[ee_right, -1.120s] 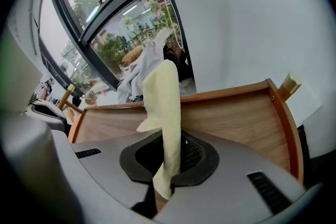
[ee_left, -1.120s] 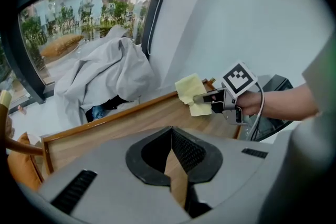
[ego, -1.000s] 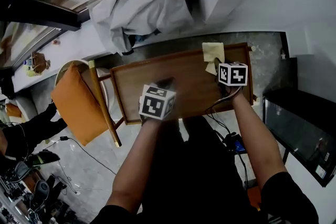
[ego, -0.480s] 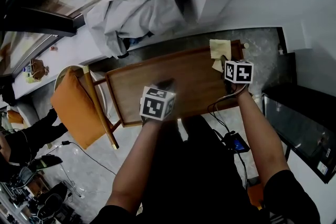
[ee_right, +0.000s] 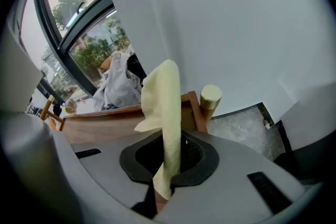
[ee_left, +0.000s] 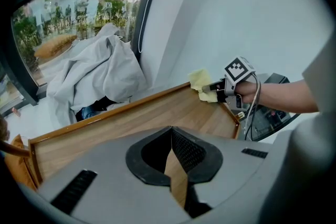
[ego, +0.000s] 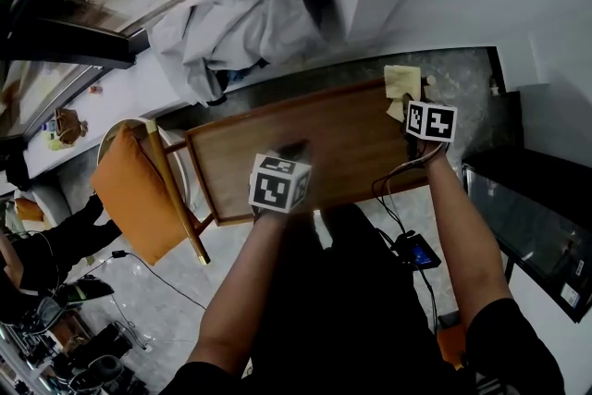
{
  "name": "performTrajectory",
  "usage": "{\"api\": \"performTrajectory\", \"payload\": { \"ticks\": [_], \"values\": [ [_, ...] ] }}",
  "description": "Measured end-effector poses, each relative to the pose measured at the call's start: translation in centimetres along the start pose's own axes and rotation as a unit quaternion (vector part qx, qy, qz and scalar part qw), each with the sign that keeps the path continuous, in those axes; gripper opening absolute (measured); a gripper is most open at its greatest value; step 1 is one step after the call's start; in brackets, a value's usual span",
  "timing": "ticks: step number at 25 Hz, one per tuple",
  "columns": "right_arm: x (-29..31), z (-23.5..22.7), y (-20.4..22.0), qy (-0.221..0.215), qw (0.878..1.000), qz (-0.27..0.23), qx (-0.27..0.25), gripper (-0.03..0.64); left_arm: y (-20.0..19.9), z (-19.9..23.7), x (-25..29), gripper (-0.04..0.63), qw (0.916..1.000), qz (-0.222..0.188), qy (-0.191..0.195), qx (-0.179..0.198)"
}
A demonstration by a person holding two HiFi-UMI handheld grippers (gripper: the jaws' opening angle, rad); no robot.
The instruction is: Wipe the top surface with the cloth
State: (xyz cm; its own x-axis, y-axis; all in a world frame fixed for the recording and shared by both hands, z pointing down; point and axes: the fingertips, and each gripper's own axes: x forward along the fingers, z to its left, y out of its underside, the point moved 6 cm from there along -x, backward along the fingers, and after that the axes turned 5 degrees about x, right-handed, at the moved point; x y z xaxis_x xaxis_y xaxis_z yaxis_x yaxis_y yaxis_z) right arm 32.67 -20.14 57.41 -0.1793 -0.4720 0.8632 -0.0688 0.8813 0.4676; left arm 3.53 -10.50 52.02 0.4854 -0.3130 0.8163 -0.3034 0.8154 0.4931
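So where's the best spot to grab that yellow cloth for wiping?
Probably by a gathered fold near one end, as the right tool has it: the cloth is limp, and pinched so, its loose part sticks out ahead of the jaws. Come from the near side of the wooden top.

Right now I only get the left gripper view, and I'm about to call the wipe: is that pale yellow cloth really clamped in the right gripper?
Observer: Yes. In the right gripper view the pale yellow cloth stands pinched between the right gripper's fingers.
Operator: Anything near that corner?
Observer: A round brass-coloured post top stands just outside the brown wooden table's corner rail.
Operator: And the table's other end?
Observer: The head view shows a wooden chair with an orange cushion beside it.
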Motion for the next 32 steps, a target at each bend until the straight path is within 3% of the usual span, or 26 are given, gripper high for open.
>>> {"api": "performTrajectory", "payload": {
  "ticks": [8, 12, 21, 32],
  "values": [
    [-0.6, -1.0, -0.3, 0.024, 1.0, -0.006, 0.012, 0.032, -0.3, -0.4, 0.0, 0.011, 1.0, -0.009, 0.002, 0.001],
    [-1.4, 1.8, -0.2, -0.013, 1.0, -0.026, 0.01, 0.032, 0.3, 0.2, -1.0, 0.011, 0.9998, -0.014, -0.009, -0.009],
    [-1.2, 18.3, 4.7, -0.147, 0.989, 0.0, -0.014, 0.032, 3.6, 5.4, -7.6, 0.011, 0.9958, -0.033, -0.065, -0.056],
    [0.0, 37.5, 10.3, -0.235, 0.968, 0.032, -0.08, 0.032, 10.5, 12.6, -17.4, 0.011, 0.9813, -0.053, -0.136, -0.126]
  ]
}}
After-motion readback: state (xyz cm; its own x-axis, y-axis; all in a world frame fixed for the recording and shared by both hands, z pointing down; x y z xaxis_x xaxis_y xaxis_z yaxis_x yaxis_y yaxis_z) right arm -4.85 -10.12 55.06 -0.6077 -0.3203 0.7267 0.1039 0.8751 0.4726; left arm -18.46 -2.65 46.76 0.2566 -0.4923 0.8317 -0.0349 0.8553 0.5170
